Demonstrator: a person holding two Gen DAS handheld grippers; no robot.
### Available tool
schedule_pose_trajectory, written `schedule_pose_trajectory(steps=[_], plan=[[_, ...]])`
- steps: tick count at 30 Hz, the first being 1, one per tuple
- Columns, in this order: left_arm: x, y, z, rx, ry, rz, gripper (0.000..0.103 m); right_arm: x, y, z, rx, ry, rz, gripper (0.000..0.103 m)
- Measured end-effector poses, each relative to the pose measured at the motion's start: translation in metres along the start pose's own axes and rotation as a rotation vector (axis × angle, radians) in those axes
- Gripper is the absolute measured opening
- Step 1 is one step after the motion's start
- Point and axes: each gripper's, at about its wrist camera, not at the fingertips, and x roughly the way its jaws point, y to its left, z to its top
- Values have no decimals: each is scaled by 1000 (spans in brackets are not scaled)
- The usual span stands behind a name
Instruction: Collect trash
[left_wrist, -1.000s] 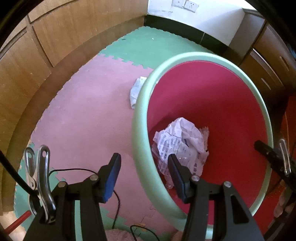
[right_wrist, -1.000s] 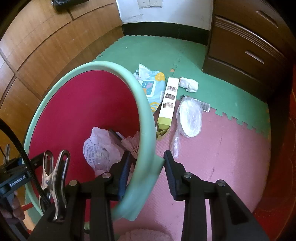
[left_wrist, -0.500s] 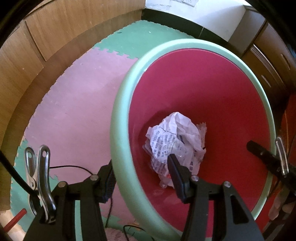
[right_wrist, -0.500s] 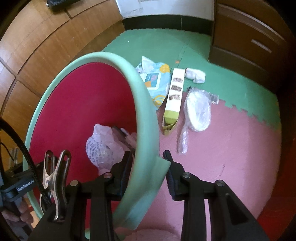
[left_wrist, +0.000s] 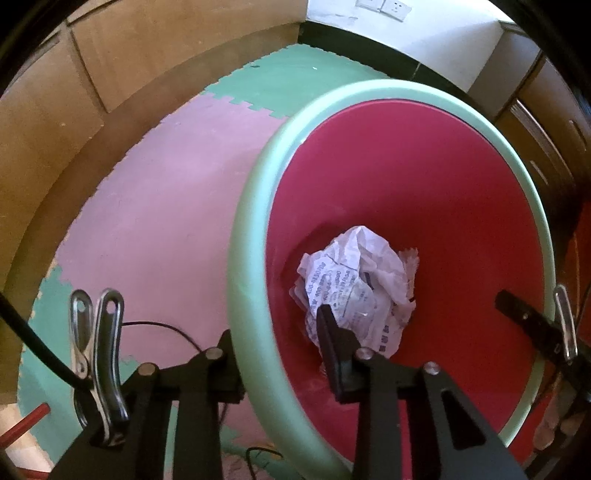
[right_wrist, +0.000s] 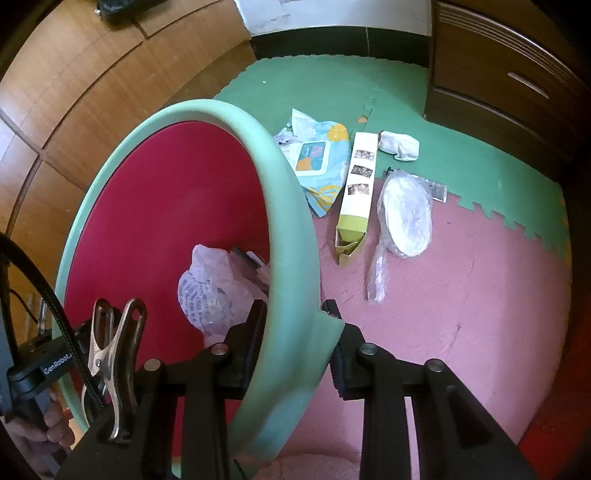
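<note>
Left wrist view shows my left gripper (left_wrist: 280, 347) with its jaws on both sides of the bin (left_wrist: 251, 236) rim, one inside, one outside. I cannot tell if they squeeze it. A crumpled paper (left_wrist: 358, 284) lies inside the bin. My right gripper (right_wrist: 295, 332) holds the other side of the rim tight. On the floor mat (right_wrist: 461, 295) beside the bin lie a box (right_wrist: 356, 192), a plastic bag (right_wrist: 406, 214) and a wrapper (right_wrist: 317, 162).

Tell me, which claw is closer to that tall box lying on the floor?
Right. The right claw grips the bin's rim on the box side; the left claw straddles the opposite rim.
</note>
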Motion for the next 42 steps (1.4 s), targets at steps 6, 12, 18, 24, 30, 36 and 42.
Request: schedule_pose_trajectory(steps=[6, 12, 18, 24, 30, 36, 42], plan=[[-17, 32, -4, -79, -21, 23, 32, 5, 22, -7, 17, 30, 30, 32], [-39, 78, -10, -148, -59, 58, 33, 10, 64, -6, -24, 46, 78, 32], [-51, 134, -9, -270, -90, 88, 33, 25, 118, 7, -105, 62, 131, 32], [-52, 194, -3, -384, -108, 122, 33, 50, 180, 25, -187, 65, 181, 32], [-44, 248, 9, -490, -119, 130, 33, 74, 234, 46, -258, 68, 226, 32], [-35, 284, 25, -576, -138, 132, 32, 101, 280, 71, -298, 77, 252, 32], [-22, 304, 36, -637, -147, 126, 32, 119, 310, 91, -342, 72, 248, 32]])
